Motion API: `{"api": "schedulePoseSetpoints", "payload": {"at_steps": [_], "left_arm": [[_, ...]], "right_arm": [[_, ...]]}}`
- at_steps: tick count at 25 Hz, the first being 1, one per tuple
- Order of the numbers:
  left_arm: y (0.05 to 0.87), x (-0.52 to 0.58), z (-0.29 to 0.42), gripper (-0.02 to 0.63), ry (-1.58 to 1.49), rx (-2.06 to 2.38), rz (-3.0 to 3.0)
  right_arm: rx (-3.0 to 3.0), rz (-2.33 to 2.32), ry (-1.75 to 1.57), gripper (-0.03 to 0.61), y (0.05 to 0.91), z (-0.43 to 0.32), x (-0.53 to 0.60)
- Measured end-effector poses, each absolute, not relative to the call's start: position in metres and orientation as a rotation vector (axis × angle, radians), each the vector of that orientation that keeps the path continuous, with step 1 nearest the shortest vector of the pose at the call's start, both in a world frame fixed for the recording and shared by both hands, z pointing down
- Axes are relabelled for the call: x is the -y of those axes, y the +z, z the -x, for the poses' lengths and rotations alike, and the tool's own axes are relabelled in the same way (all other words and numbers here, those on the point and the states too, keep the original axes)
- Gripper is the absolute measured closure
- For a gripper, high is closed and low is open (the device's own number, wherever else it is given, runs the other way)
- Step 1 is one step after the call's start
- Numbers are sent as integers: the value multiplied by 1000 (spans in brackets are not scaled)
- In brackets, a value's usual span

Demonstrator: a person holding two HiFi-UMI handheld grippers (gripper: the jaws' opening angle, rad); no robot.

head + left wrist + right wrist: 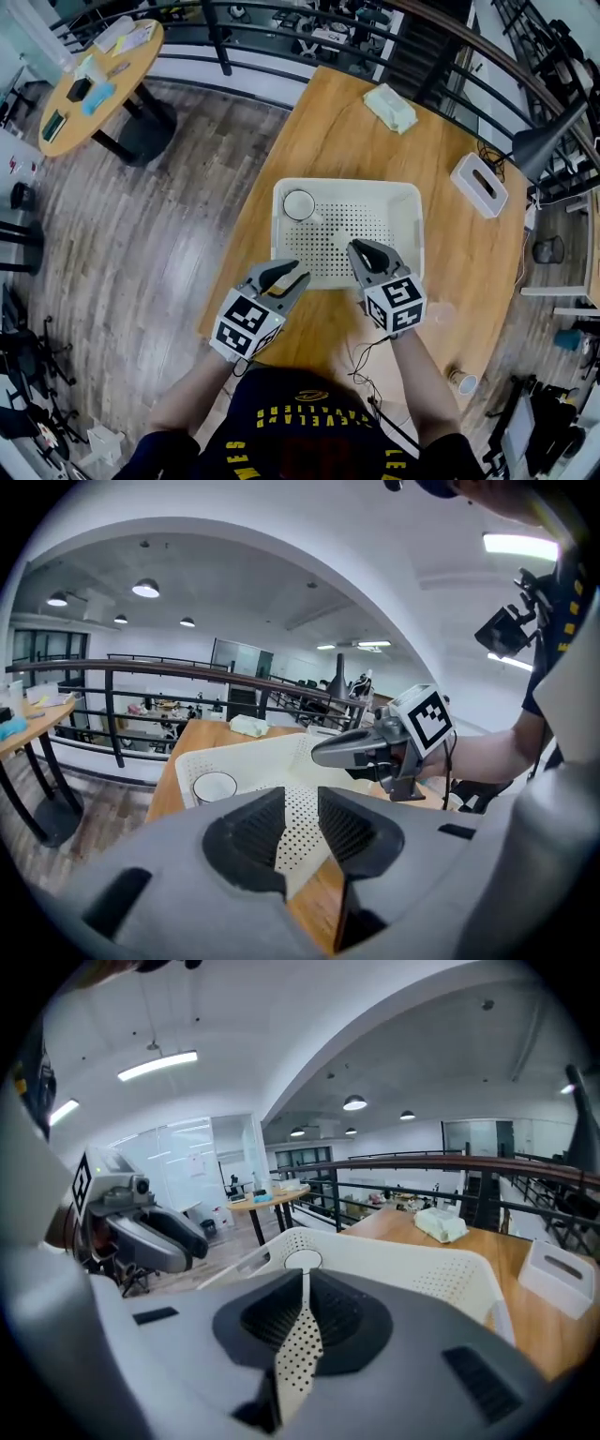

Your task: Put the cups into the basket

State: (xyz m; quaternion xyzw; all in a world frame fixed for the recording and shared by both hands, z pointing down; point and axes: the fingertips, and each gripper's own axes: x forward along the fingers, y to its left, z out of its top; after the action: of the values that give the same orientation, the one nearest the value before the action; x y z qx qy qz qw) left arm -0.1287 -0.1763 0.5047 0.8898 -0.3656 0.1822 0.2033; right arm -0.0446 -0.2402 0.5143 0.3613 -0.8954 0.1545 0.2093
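On a wooden table (309, 150) by a dark balcony railing (281, 14), a white perforated basket (347, 182) sits square to the person, who holds both grippers just above its near edge. The left gripper (298, 275) has its jaws partly apart, with nothing between them but the basket floor seen beyond. The right gripper (354, 247) has its jaws drawn together at the tips, also holding nothing. A white tissue box (479, 185) stands on the table's right side, and a pale packet (390, 108) lies at the far end. One white cup (299, 204) stands upright in the basket's far left corner. What may be another small cup (461, 381) rests at the table's near right edge.
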Motion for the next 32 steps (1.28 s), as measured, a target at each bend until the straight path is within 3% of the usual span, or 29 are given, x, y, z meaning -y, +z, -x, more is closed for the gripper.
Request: {"api": "schedulePoseSetpoints", "payload": {"at_steps": [6, 19, 32], "left_arm": [[504, 148, 113, 601, 384, 1014, -2427], [499, 89, 21, 601, 282, 879, -2488], [479, 52, -25, 601, 198, 777, -2605]], "right_arm": [[2536, -1084, 546, 565, 504, 25, 193], [2467, -1492, 628, 566, 508, -52, 107], [2537, -1478, 576, 566, 497, -65, 67]]}}
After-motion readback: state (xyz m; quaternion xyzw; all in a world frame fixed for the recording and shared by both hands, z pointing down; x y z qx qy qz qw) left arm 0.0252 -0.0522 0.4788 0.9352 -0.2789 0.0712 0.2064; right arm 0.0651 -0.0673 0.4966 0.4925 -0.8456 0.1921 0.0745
